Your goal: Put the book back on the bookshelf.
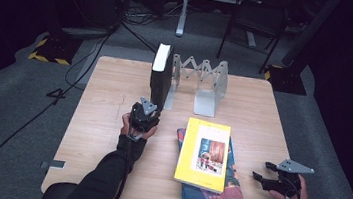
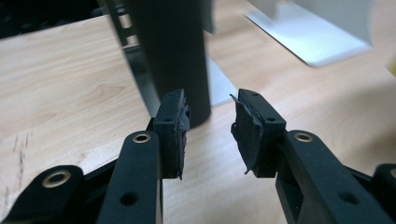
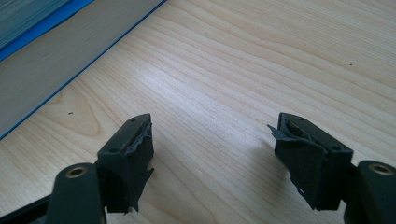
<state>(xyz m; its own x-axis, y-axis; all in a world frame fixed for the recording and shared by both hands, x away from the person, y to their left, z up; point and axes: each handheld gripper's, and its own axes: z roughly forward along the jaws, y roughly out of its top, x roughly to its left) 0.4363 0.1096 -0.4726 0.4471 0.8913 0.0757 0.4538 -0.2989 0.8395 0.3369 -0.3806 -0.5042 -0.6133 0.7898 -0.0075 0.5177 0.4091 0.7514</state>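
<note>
A thick black book [image 1: 161, 75] stands upright against the left end of a metal accordion book rack [image 1: 202, 77] at the back of the wooden table [image 1: 109, 97]. My left gripper [image 1: 146, 107] sits just in front of the book's lower edge. In the left gripper view my left gripper [image 2: 210, 112] is open, with the black book [image 2: 170, 56] just beyond the pads and nothing between them. My right gripper [image 1: 263, 171] rests open near the table's right front edge. In the right gripper view it [image 3: 210, 135] is over bare wood.
A yellow book [image 1: 203, 153] lies on top of a blue-covered book [image 1: 213, 197] at the front middle of the table. The stack's edge [image 3: 56, 51] is at the upper left of the right gripper view. A rack plate [image 2: 308, 32] stands to the right of the black book.
</note>
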